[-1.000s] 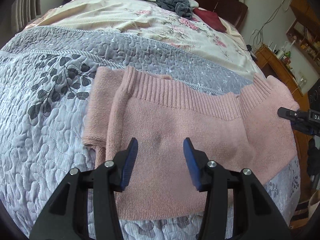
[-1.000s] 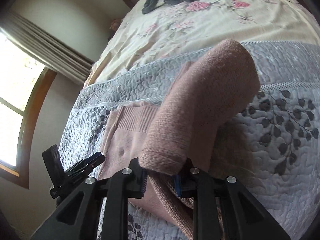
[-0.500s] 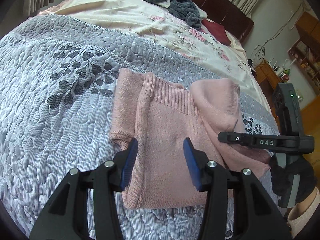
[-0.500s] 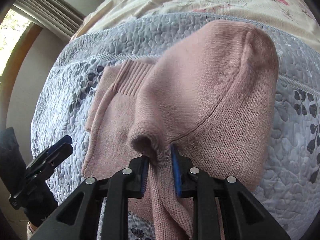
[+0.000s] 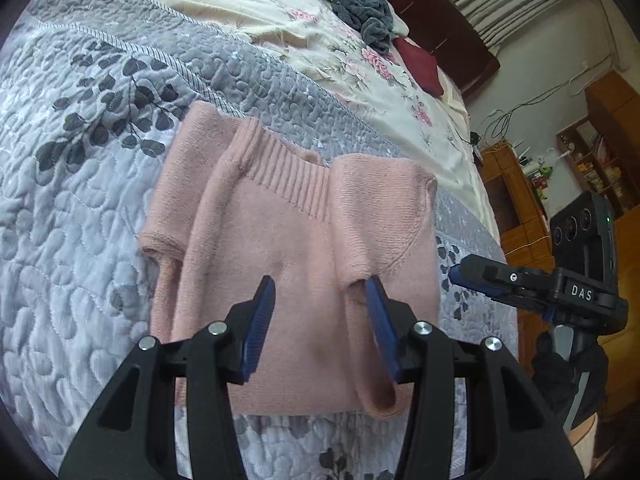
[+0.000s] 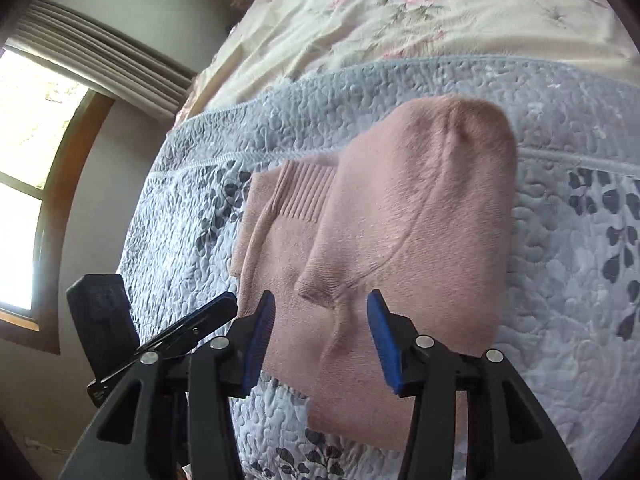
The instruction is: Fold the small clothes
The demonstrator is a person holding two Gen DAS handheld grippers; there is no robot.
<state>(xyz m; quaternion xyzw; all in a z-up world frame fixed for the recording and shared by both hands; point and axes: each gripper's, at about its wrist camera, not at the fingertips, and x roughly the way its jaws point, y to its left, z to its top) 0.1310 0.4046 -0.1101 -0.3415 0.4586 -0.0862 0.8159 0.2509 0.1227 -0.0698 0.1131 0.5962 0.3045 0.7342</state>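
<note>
A pink knit sweater (image 5: 296, 240) lies on the grey quilted bedspread (image 5: 72, 184), both side parts folded in over its middle, the ribbed collar at the far side. My left gripper (image 5: 322, 326) hovers open over the sweater's near half, nothing between its blue pads. In the right wrist view the same sweater (image 6: 404, 240) lies flat, and my right gripper (image 6: 322, 338) is open just above the folded-in sleeve, holding nothing. The right gripper (image 5: 468, 278) also shows at the right edge of the left wrist view, off the sweater's right side.
Beyond the grey quilt lies a cream floral cover (image 5: 280, 12) with a dark grey garment (image 5: 360, 4) and a dark red cloth (image 5: 420, 66) near the wooden headboard. Wooden shelves (image 5: 600, 148) stand right of the bed. A window with curtains (image 6: 36, 168) is on the left.
My right gripper carried the sweater's right side over onto the middle, opened and let it go. It now sits back from the cloth. The left gripper stayed open.
</note>
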